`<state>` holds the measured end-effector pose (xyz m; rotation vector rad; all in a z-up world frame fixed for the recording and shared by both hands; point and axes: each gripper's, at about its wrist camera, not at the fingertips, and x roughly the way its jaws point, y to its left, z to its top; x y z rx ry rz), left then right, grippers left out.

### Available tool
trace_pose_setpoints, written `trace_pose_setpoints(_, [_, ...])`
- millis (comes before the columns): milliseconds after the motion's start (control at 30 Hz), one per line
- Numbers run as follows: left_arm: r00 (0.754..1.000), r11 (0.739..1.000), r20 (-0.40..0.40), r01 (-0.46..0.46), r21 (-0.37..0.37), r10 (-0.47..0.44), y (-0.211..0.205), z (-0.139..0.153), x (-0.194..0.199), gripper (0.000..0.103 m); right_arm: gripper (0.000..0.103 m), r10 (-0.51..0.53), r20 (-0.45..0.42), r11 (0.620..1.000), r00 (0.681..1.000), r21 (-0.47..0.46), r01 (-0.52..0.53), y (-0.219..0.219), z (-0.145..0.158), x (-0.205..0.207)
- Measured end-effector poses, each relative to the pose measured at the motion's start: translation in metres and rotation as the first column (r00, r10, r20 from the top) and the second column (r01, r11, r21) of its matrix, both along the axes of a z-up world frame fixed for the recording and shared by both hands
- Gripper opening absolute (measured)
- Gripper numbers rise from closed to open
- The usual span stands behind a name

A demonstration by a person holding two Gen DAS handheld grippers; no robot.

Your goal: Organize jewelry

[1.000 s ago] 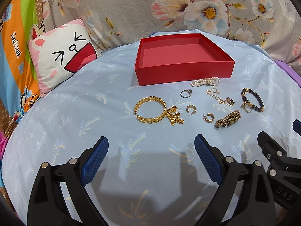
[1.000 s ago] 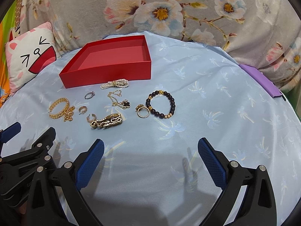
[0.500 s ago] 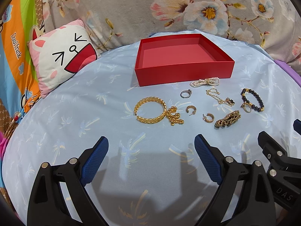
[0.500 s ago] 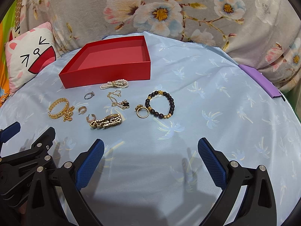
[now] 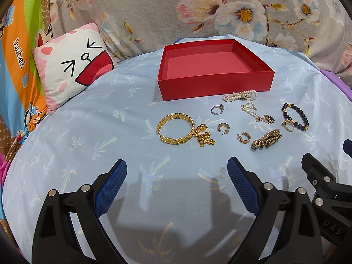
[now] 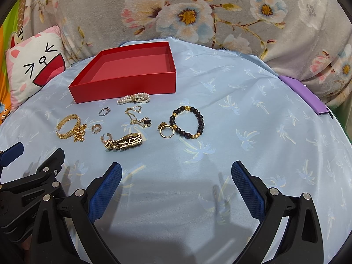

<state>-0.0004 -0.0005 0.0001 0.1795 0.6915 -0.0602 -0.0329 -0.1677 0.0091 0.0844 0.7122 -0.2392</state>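
Note:
An empty red box [image 5: 215, 85] [image 6: 123, 88] sits at the back of the blue cloth. In front of it lie a gold bangle [image 5: 176, 128] [image 6: 67, 126], a pearl strand [image 5: 239, 95] [image 6: 134, 98], a silver ring [image 5: 216, 109], two hoop earrings [image 5: 223, 128], a gold chain necklace [image 6: 137, 118], a gold watch band [image 6: 124, 144], a gold ring [image 6: 166, 131] and a dark bead bracelet [image 6: 187, 121]. My left gripper [image 5: 177, 176] is open and empty, short of the bangle. My right gripper [image 6: 176, 178] is open and empty, short of the bead bracelet.
A cat-face pillow [image 5: 72, 66] leans at the back left. A flowered grey blanket [image 6: 198, 15] rises behind the cloth. A purple flat item [image 6: 303, 94] lies at the right edge. The right gripper's body shows at the left wrist view's lower right [image 5: 325, 189].
The right wrist view has edged slightly nearer the jewelry. The left gripper and all the jewelry are as before.

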Motion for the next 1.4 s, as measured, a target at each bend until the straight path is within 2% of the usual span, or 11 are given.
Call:
trace_pose_setpoints(1000, [1.0,1.0,-0.004,0.002,-0.002,-0.002,0.0,0.0,0.0,0.09,0.098,0.0,-0.002,1.0,1.0,0.003,0.0,0.002,-0.002,0.0])
trace_pose_setpoints(1133, [1.0,0.999,-0.03,0.008,-0.046,-0.009,0.002,0.002,0.005,0.092,0.098,0.013,-0.005,1.0,1.0,0.007,-0.013,0.002,-0.001,0.0])
trace_pose_setpoints(1400, [0.993,0.993,-0.117,-0.029,-0.117,0.015,0.042,-0.009,0.029,0.092,0.098,0.012,-0.016,1.0,1.0,0.029,-0.011,-0.004,-0.005,0.002])
